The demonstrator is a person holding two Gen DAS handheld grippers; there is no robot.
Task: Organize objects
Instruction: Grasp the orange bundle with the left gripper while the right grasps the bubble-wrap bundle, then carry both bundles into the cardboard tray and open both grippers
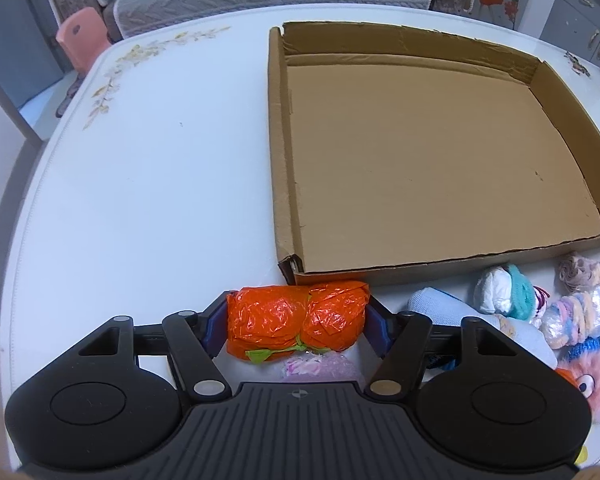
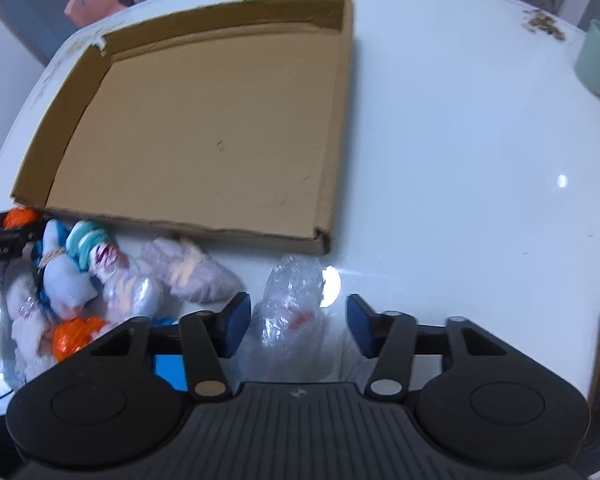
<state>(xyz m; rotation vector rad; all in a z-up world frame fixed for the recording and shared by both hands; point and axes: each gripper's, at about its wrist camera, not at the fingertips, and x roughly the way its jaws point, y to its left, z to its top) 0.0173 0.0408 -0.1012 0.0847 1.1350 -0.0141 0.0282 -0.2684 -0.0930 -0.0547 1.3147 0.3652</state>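
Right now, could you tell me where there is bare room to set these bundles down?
The cardboard tray has a bare floor. The table left of it is bare too. Along the tray's near edge it is crowded with the orange bundle and wrapped bundles.

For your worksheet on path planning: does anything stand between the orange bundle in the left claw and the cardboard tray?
Only the tray's low near wall, just beyond the orange bundle; the tray floor is bare.

One cardboard tray (image 1: 440, 152) is counted on one white table (image 1: 140, 180). Two orange plastic-wrapped bundles (image 1: 296, 322) (image 2: 74, 336) are seen, one clear-wrapped bundle (image 2: 288, 312), and one green cup (image 2: 598, 60).
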